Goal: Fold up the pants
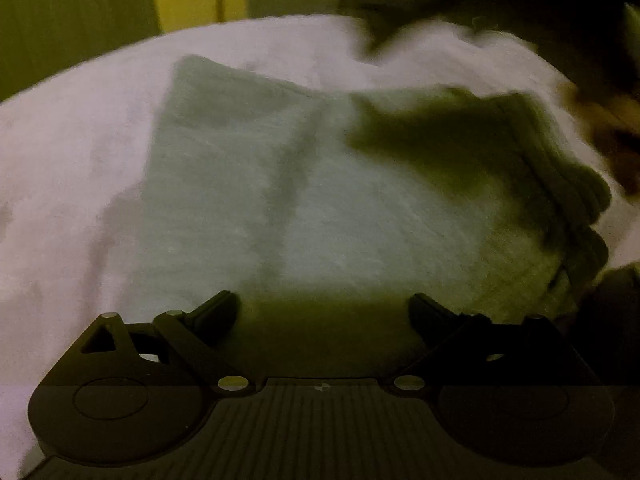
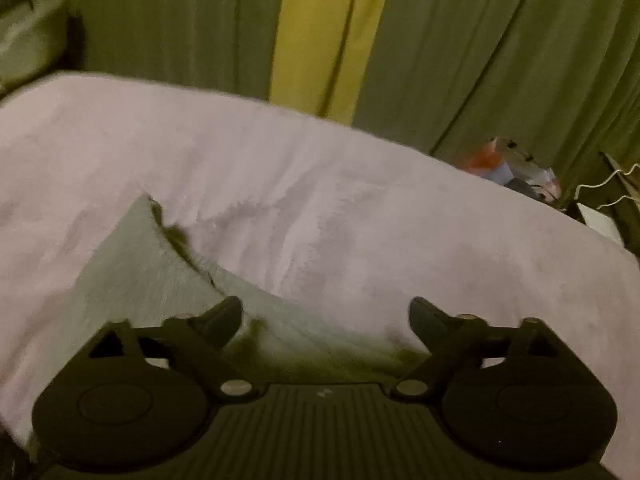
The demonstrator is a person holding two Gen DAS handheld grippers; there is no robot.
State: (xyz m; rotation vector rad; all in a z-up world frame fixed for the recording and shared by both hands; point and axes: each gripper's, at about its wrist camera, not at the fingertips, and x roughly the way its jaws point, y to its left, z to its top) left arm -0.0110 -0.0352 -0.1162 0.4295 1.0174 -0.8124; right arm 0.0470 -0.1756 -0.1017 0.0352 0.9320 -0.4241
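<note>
Nearest the lens in the left wrist view, the left gripper point(image 1: 324, 306) is seen with its two black fingers spread wide apart, nothing held between them. The right gripper point(image 2: 326, 312) is likewise shown with its fingers parted and empty. One pair of pants point(image 1: 320, 200), pale grey-green and soft in texture, is laid in a folded, roughly rectangular bundle just beyond the left gripper's fingertips. Stacked layered edges are visible along the bundle's right side, and a dark shadow is cast over its upper right part. In the right wrist view a corner of the pants point(image 2: 160, 272) is seen beside the left finger. The pants are spread on a pale lilac blanket point(image 1: 72, 184). Beyond the blanket, green curtains point(image 2: 480, 60) are hung, with one bright yellow strip point(image 2: 320, 40) between them.
</note>
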